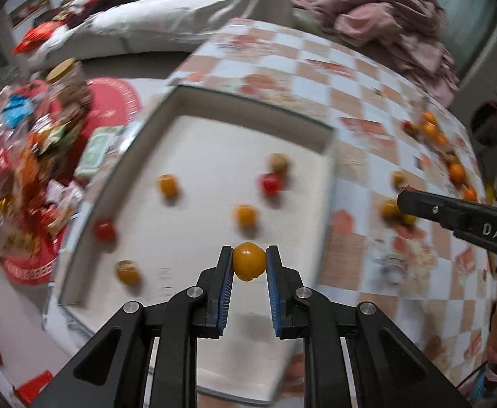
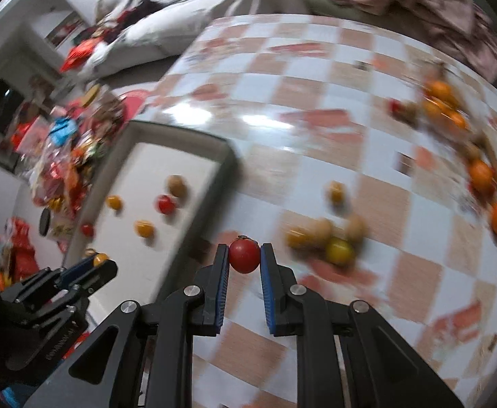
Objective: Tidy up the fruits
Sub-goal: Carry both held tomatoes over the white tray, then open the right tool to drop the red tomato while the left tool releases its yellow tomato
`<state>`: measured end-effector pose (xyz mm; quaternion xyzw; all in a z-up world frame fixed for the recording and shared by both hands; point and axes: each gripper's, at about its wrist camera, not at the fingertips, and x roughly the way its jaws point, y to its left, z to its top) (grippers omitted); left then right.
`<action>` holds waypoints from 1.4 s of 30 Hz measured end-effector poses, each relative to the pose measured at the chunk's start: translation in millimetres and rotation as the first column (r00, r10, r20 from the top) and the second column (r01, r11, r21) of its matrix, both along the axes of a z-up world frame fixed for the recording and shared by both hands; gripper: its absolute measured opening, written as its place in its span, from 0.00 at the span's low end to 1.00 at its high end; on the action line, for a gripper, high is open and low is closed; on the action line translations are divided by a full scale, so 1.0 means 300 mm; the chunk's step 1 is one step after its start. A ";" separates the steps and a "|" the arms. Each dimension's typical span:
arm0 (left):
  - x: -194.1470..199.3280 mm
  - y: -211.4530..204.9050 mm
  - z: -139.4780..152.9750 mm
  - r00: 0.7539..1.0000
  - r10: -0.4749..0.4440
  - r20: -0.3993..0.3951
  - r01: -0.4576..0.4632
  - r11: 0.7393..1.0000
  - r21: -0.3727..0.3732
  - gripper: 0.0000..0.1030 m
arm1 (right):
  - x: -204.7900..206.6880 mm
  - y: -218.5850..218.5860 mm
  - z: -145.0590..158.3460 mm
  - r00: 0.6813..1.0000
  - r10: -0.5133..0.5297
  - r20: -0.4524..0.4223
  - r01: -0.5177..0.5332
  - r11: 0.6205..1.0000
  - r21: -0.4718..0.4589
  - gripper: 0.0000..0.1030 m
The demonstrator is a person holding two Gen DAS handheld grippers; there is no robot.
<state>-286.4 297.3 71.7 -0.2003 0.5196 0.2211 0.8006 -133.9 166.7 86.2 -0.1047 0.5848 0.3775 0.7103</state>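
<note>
My left gripper (image 1: 249, 261) is shut on a yellow cherry tomato (image 1: 249, 261) and holds it above the near part of the white tray (image 1: 328, 176). Several small red, yellow and brown fruits (image 1: 245, 216) lie in the tray. My right gripper (image 2: 244, 256) is shut on a red cherry tomato (image 2: 244, 256) above the checkered tablecloth (image 2: 316, 142), just right of the tray (image 2: 228, 156). A cluster of small yellow and brown fruits (image 2: 326, 238) lies on the cloth to its right. The right gripper also shows in the left wrist view (image 1: 404, 202), and the left gripper shows in the right wrist view (image 2: 99, 261).
Several oranges (image 2: 482, 176) lie along the table's far right edge. A heap of snack packets (image 1: 34, 156) and a jar (image 1: 66, 81) stand left of the tray. A sofa with pink cloth (image 1: 384, 17) lies beyond the table.
</note>
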 end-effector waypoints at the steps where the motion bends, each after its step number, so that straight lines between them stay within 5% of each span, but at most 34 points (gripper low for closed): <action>1: -0.011 0.023 -0.009 1.000 0.017 -0.004 -0.017 1.000 0.004 0.20 | -0.005 0.028 -0.003 1.000 0.014 -0.002 -0.014 1.000 0.001 0.19; 16: 0.006 0.189 -0.138 0.994 0.086 -0.066 -0.085 0.996 0.022 0.20 | -0.028 0.464 -0.121 0.982 0.185 0.029 -0.182 0.981 -0.066 0.19; 35: 0.029 0.207 -0.188 0.992 0.054 -0.111 -0.052 0.998 0.024 0.20 | -0.034 0.578 -0.217 0.961 0.270 0.053 -0.258 0.952 -0.164 0.22; 37: 0.033 0.203 -0.187 0.992 0.041 -0.123 -0.036 0.999 0.041 0.22 | -0.025 0.578 -0.217 0.964 0.265 0.032 -0.258 0.955 -0.149 0.28; 40: 0.039 0.201 -0.186 0.991 0.021 -0.134 -0.014 0.999 0.049 0.23 | -0.019 0.569 -0.204 0.969 0.246 0.028 -0.240 0.962 -0.130 0.59; 42: 0.041 0.202 -0.187 0.990 0.010 -0.138 -0.004 0.999 0.048 0.23 | -0.015 0.557 -0.187 0.972 0.234 0.024 -0.230 0.968 -0.105 0.61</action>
